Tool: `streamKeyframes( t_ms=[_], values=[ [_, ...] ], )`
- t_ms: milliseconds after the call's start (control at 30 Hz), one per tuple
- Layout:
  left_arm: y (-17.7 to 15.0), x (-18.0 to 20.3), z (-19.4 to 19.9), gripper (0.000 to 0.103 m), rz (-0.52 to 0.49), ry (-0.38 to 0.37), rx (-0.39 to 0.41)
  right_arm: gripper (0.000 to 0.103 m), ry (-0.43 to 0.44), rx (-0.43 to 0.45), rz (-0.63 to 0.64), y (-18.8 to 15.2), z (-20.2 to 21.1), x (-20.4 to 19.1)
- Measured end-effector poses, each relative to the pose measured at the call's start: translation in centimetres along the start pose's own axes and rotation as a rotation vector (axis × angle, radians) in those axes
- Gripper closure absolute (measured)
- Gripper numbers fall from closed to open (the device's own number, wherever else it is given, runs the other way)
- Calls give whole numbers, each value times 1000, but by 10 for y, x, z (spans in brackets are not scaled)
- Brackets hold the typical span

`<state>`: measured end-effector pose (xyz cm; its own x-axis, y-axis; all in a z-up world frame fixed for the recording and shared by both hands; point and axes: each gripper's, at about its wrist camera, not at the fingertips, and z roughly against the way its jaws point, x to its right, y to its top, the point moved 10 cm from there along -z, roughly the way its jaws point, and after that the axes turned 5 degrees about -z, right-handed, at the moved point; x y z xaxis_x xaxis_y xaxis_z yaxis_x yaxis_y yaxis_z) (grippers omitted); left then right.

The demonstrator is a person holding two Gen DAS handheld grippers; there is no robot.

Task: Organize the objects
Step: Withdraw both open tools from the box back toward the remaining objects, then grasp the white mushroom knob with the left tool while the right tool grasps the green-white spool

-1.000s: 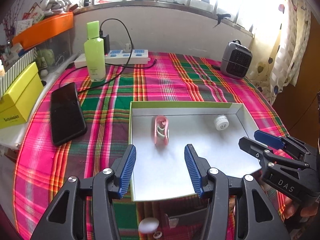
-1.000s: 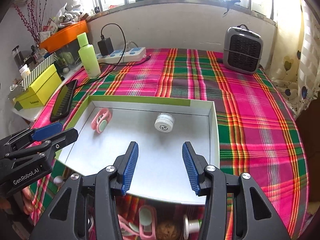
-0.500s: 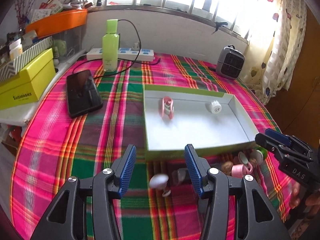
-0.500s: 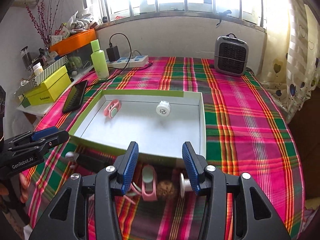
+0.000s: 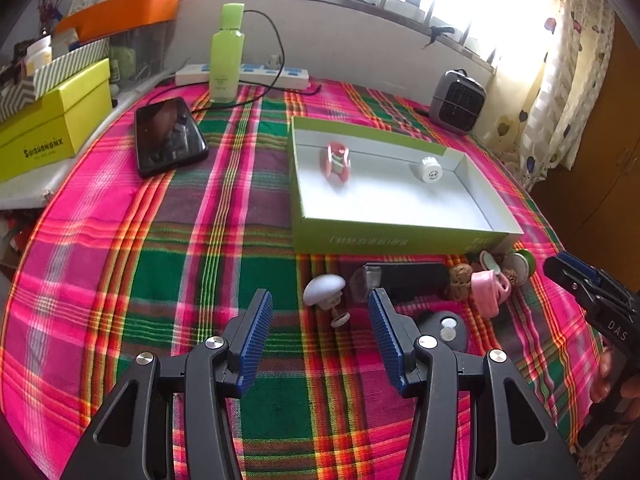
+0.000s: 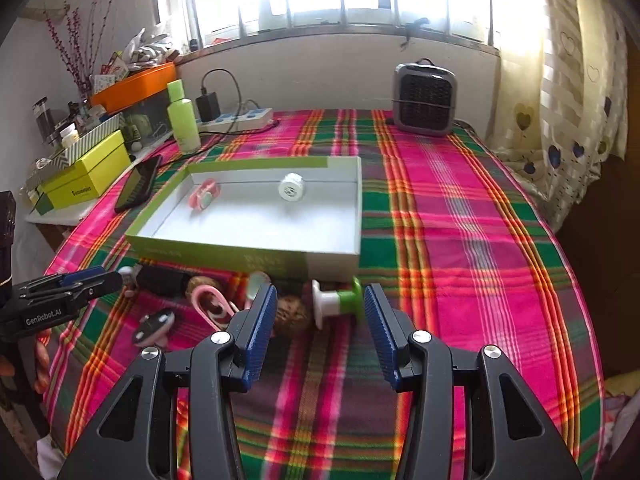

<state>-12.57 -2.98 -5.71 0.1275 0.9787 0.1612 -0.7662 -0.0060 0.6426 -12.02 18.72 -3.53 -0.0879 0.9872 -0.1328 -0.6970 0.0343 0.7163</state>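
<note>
**Left wrist and right wrist views: both grippers apart and empty over loose items in front of the box**

Left wrist view, nearest first: the left gripper [image 5: 320, 322] has its blue-padded jaws standing wide apart with nothing between the pads; it hangs above the plaid tablecloth [image 5: 200, 264]; just beyond its tips lies a white mushroom-shaped piece [image 5: 324, 286] on its side, free of both pads; to its right sit a dark rectangular object [image 5: 404, 278], a dark oval item with white dots [image 5: 446, 330], a pink clip [image 5: 486, 286] and a brown ball [image 5: 460, 276]; the right gripper [image 5: 568, 272] enters at the right edge, a hand [image 5: 616, 380] behind it.

Right wrist view: the right gripper [image 6: 320, 308] is also parted, holding nothing; a green-and-white spool [image 6: 338, 300] lies on the cloth between and just past its tips, touching neither pad as far as can be told; the left gripper [image 6: 72, 282] shows at the left edge.

Behind this clutter stands the green-sided box [image 5: 400, 238], its near wall just beside the items; inside, toward the far wall, rest a red-and-pink clip [image 5: 336, 162] and a white round cap [image 5: 430, 170], well apart.

Farther back: a black phone [image 5: 168, 136] left of the box, a yellow carton [image 5: 52, 124], a green bottle [image 5: 226, 64] before a white power strip [image 5: 256, 74], and a grey heater [image 6: 424, 100] by the wall.
</note>
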Motion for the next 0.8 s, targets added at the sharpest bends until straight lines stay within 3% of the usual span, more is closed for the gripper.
streamKeyframes(
  t_ms=[233,500,800],
  values=[
    [-8,-6,-8,54,14,8,-22,56,-34,-32,-53,-12,-6,26],
    [-7,-7,-11,54,11,14,-19,56,21,-24,-54,-6,-11,17],
    [-2,-7,-14,53,-9,29,-22,56,17,-60,-53,-5,-29,16]
  ],
)
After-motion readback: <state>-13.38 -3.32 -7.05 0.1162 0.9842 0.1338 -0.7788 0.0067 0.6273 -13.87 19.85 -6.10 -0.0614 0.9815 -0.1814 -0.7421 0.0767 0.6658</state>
